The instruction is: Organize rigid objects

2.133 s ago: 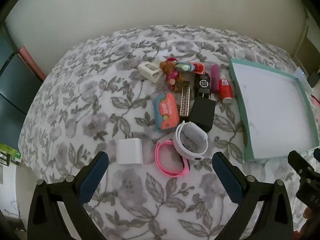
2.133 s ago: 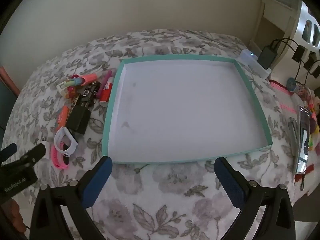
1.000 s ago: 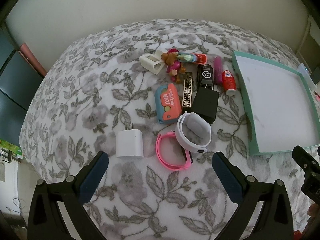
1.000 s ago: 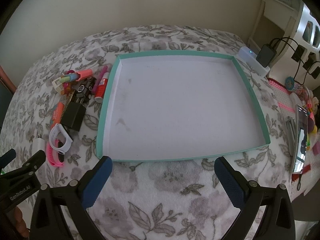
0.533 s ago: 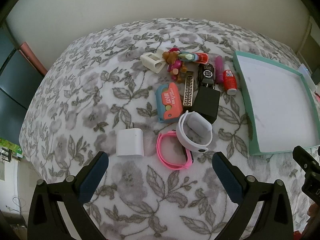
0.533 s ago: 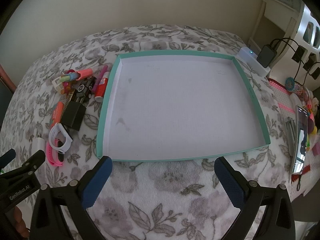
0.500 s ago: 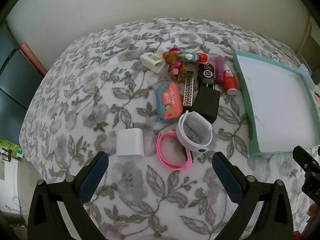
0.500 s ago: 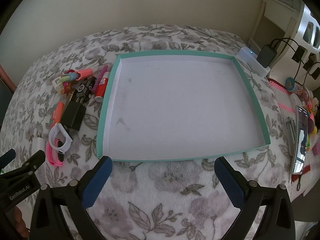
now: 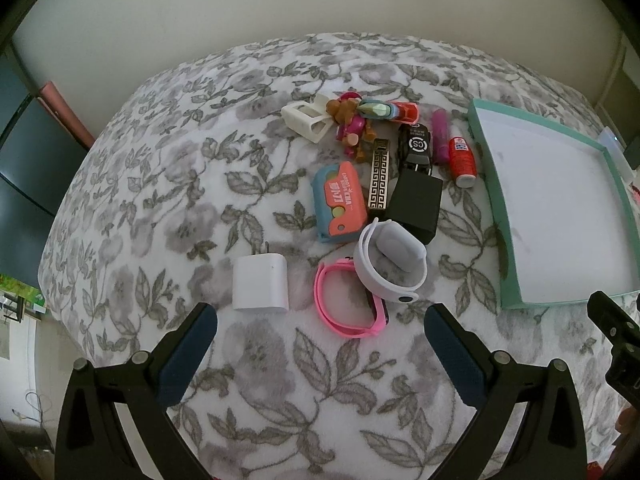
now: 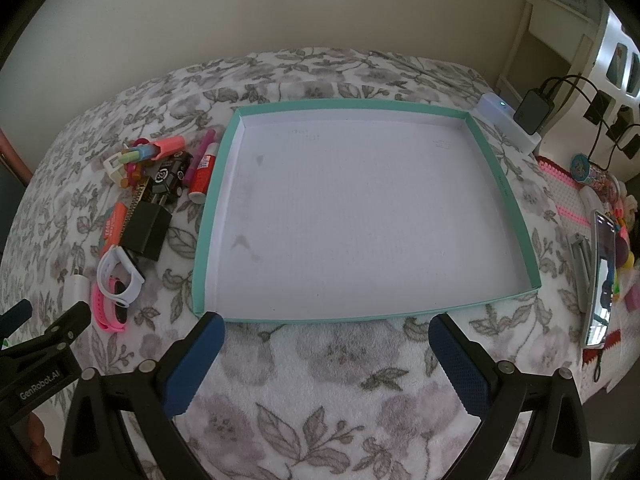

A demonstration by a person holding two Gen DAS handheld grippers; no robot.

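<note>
On the floral bedspread [image 9: 168,184] a loose pile of small rigid items sits just left of the teal tray [image 10: 216,184], which holds nothing, so sorting looks not yet started. Left tool [image 9: 320,344] hovers low over the near edge of the pile, fingers spread wide and gripping nothing; lined up so that the white charger [image 9: 261,283] and pink band [image 9: 347,303] lie just ahead of the gap, likely the first picks since they're closest. White watch [image 9: 394,265] leans on the pink band and touches the black cube adapter [image 9: 416,206], so grabbing either band may drag its neighbour. Orange-and-blue case [image 9: 340,208], patterned bar [image 9: 379,178], black toy car [image 9: 416,148], purple tube [image 9: 440,136] and red glue bottle [image 9: 461,158] lie packed side by side, the bottle nearest the tray wall. White clip holder [image 9: 306,122] and a jumble of small figures [image 9: 352,126] sit at the far end. Right tool [image 10: 322,352] hangs in front of the tray's near rim, also wide apart and holding nothing; probably parked there to receive or steady the tray. Phone [image 10: 602,276] and clutter to the right sit off the work area, not part of the job as far as I can judge. Fuzzy bedding is soft, so flat items may sink and need a deeper pinch.
</note>
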